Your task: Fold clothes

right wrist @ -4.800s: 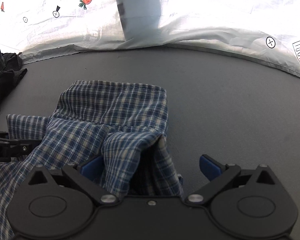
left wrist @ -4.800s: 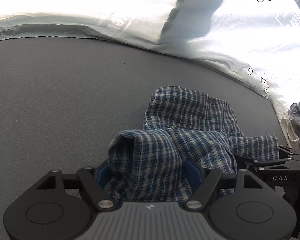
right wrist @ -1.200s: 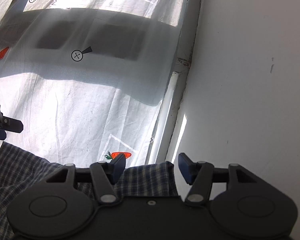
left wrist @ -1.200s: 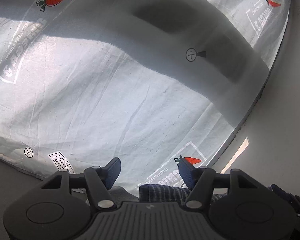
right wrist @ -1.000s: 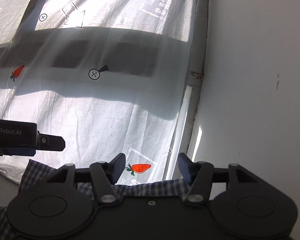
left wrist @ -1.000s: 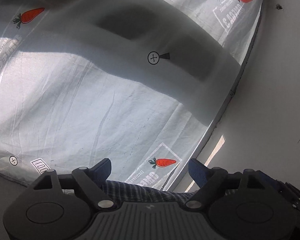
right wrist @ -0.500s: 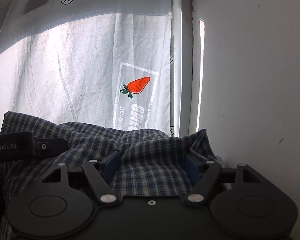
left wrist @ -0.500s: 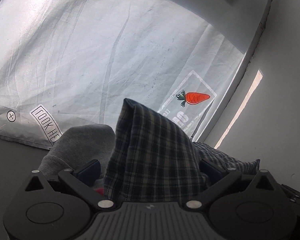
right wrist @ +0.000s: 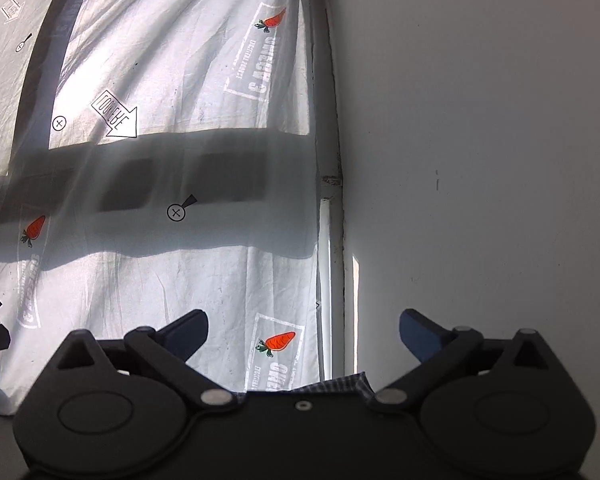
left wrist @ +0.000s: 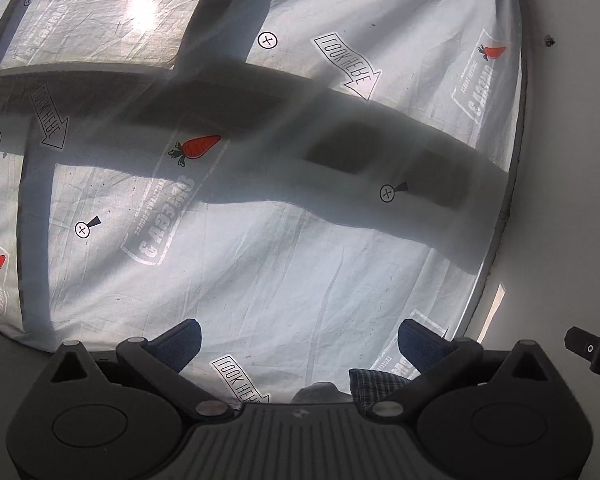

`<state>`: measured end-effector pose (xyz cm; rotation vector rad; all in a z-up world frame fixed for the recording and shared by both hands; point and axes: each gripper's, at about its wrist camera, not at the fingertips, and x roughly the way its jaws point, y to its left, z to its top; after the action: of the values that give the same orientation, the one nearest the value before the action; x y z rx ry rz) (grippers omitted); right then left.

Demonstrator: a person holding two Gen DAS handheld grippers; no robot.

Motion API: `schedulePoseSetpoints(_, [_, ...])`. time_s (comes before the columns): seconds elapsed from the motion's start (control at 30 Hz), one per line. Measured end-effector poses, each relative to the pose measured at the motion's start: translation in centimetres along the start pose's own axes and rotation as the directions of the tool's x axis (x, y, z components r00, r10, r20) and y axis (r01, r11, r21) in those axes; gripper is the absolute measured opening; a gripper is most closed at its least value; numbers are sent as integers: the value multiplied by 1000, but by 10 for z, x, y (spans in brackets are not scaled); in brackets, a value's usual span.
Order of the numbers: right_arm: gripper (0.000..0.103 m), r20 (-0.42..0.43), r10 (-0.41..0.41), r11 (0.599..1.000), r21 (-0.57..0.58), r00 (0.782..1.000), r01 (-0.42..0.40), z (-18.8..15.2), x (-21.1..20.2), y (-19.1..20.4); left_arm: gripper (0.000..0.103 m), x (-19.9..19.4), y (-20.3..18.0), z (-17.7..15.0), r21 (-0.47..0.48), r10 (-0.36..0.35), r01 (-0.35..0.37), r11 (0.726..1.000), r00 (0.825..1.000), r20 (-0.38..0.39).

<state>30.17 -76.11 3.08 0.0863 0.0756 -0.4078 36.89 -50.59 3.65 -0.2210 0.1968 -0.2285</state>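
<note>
Both grippers point up at the curtain, away from the table. My left gripper [left wrist: 298,338] is open and empty. Only a small corner of the blue plaid garment [left wrist: 374,384] shows low between its fingers, beside a bit of grey cloth [left wrist: 320,392]. My right gripper [right wrist: 304,332] is open and empty too. A thin strip of the plaid garment [right wrist: 336,383] shows just above its body. The rest of the garment is hidden below both views.
A white curtain printed with carrots [left wrist: 260,240] fills the left wrist view and also shows in the right wrist view [right wrist: 160,160]. A white wall [right wrist: 480,160] stands to the right. The other gripper's tip shows at the right edge [left wrist: 592,354].
Half a second ago plaid cloth lay between the fingers of both grippers. Now both jaws stand wider and empty, and the cloth has dropped almost out of both views.
</note>
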Motion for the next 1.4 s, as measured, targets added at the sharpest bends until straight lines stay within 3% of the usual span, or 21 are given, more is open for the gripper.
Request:
schedulePoseSetpoints(0.1, [103,4,34,999,26,999,-34,0,-41,15,103,-57,14,5,61,66,-69,996,997,42])
schedulePoseSetpoints(0.33, [103,-74,167,986,22,983,-166,-3,-128,70,103,-150,49,17,174,121,-123,977,992,23])
schedulePoseSetpoints(0.57, [103,-212,302,941,-88,929,-326,-30,-228,157,103,-217,131,17,184,178,-162,970,981,-77])
schedulePoseSetpoints(0.67, [103,-252,343,927,-67,905,-370,-42,-268,196,103,-249,176,20,185,204,-184,965,974,-94])
schedulePoseSetpoints(0.77, [103,-287,355,926,-18,890,-376,-55,-306,238,103,-287,229,18,202,233,-208,957,967,-108])
schedulePoseSetpoints(1.07, [103,-349,323,940,12,880,-340,-87,-435,356,103,-389,369,9,230,225,-178,957,953,-201])
schedulePoseSetpoints(1.4, [103,-452,264,953,-11,852,-302,-105,-524,410,103,-464,442,5,208,203,-145,967,934,-294])
